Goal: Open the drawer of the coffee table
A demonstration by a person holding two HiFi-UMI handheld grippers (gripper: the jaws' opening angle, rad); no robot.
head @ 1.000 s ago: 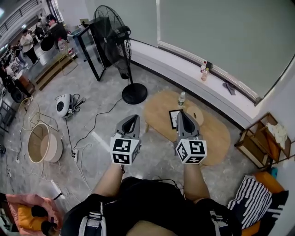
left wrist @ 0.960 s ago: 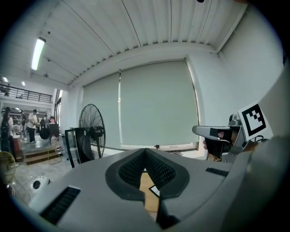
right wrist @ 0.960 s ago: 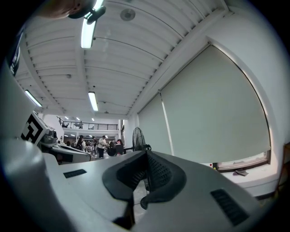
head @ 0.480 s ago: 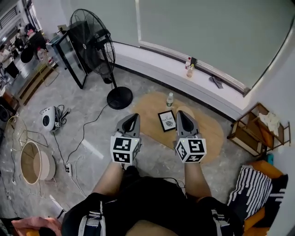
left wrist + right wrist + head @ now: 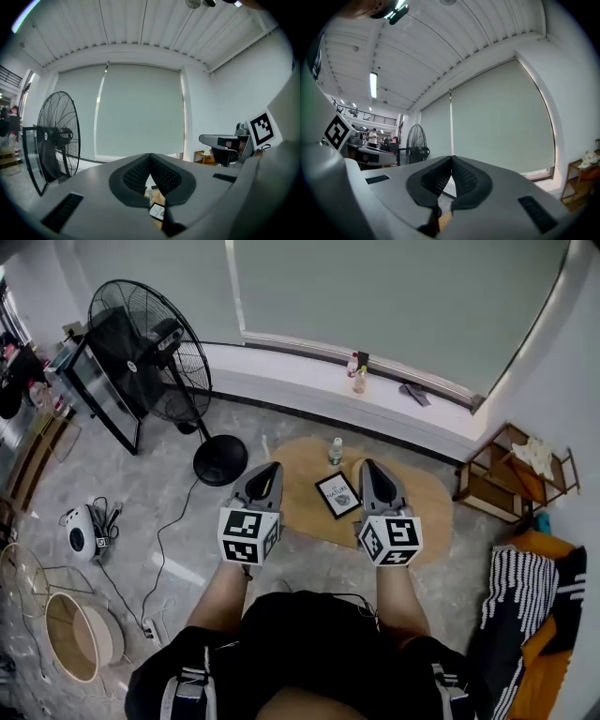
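Left gripper (image 5: 270, 469) and right gripper (image 5: 367, 466), both closed and empty, face the coffee table (image 5: 427, 498). Its drawer is seemingly hidden; groping blind could topple the bottle (image 5: 336, 450).

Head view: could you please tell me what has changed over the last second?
The view has swung: the coffee table now lies squarely ahead of the left tongs and right tongs, and the standing fan has slid left in the picture. Both tongs stay shut, empty and side by side.
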